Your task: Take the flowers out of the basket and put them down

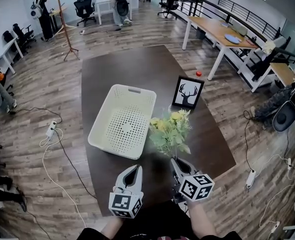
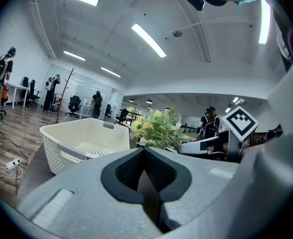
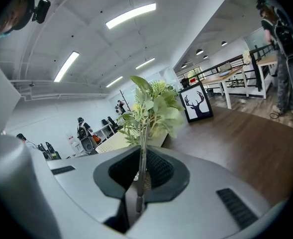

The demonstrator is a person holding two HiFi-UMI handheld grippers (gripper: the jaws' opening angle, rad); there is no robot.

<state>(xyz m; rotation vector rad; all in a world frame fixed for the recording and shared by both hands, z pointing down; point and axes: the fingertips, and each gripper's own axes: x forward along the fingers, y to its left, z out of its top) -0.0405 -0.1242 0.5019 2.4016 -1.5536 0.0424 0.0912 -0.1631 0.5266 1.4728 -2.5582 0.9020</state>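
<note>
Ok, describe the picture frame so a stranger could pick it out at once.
Start at the long dark table on the wooden floor. Past the white basket and the flowers, near the table's right edge, stands the picture frame: black, upright, showing a deer's head with antlers, the only picture there.
</note>
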